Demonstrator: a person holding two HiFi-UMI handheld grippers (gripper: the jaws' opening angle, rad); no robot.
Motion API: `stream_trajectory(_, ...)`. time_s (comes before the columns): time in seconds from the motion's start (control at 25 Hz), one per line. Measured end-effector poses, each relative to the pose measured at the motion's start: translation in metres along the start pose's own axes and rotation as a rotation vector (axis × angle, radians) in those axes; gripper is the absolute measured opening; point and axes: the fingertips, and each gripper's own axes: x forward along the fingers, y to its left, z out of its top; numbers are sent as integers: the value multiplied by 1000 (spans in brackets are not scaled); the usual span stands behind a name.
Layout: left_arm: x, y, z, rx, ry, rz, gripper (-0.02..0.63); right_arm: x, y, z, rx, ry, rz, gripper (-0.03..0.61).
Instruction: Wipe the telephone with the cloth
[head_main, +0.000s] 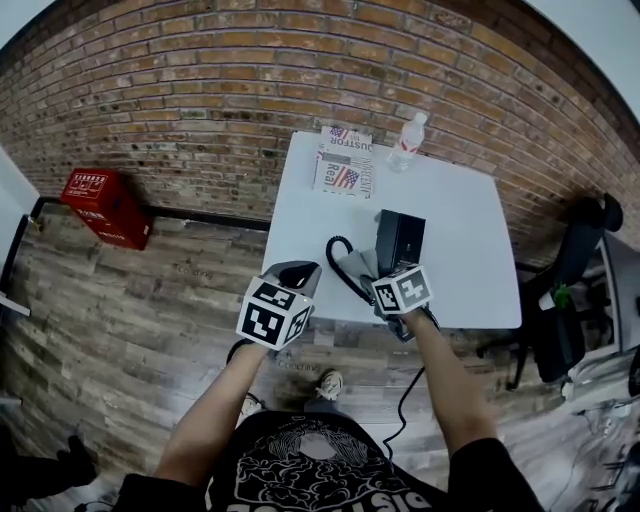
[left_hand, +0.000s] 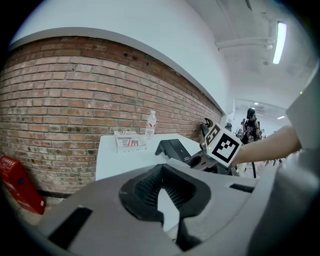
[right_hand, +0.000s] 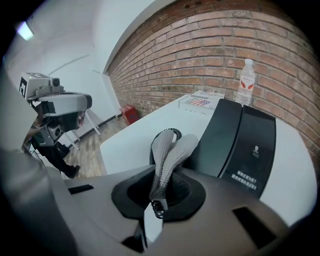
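While the right gripper (right_hand: 162, 192) pinches cloth (right_hand: 172, 150), telephone (right_hand: 245, 145) fronts bottle (right_hand: 246, 75).

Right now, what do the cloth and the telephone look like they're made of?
Cloth: soft grey textile, perhaps microfibre or a knit; a fine ribbed texture shows and it bends in soft folds. Telephone: probably hard black plastic, smooth and semi-matte; flat rigid panels carry a faint sheen and small white print.

Black tee (head_main: 300, 480) (white graphic); left gripper (left_hand: 161, 176), right gripper (right_hand: 161, 192) grey.
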Motion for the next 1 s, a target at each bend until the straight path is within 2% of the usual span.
stream_trajectory(0.24, -1, -3, -4, 5, 12, -28, 6, -7, 6, -1, 43, -36, -17, 11)
stream_trajectory(0.4, -1, -1, 1, -10, 15, -37, 6, -29, 7, 19, 59, -117, -42, 11)
stream_trajectory(1.0, -7, 10, 47, 47, -47, 6, 6, -165, 5, 87, 24, -476, -201, 11)
